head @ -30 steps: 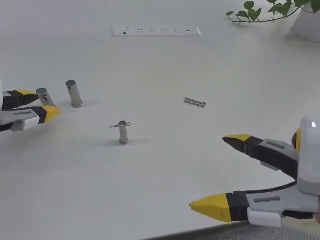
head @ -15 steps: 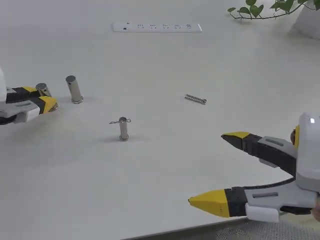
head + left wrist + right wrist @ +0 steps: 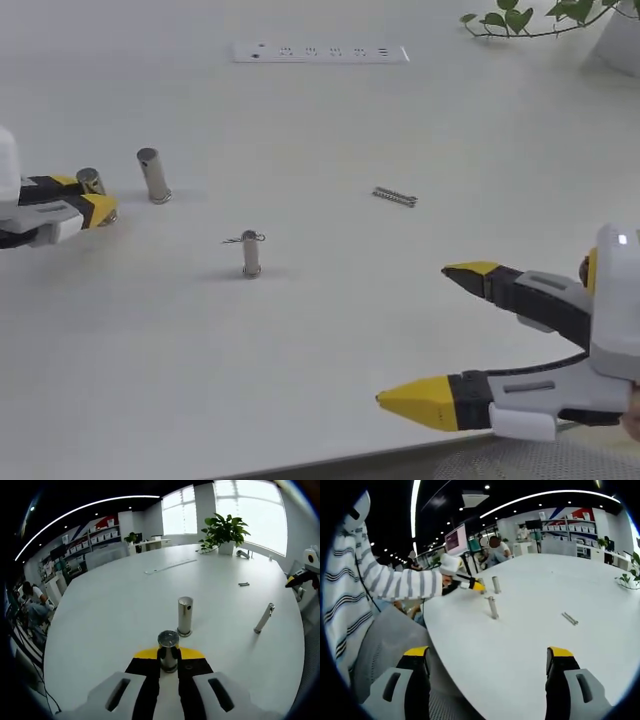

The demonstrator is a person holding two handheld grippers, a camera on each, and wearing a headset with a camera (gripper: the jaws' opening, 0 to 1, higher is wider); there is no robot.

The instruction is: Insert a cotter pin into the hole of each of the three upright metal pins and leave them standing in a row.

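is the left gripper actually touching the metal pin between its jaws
Touching. In the left gripper view the left gripper has its jaws pressed against both sides of the metal pin, with no gap visible.

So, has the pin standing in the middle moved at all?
No: the middle pin keeps its spacing from the power strip; only the camera shifted.

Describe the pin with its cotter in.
On the white table, start at the power strip and come nearer. The metal pin standing alone mid-table is it: a wire cotter crosses its top, unlike the bare pin and the gripped pin in the left tongs to its left.
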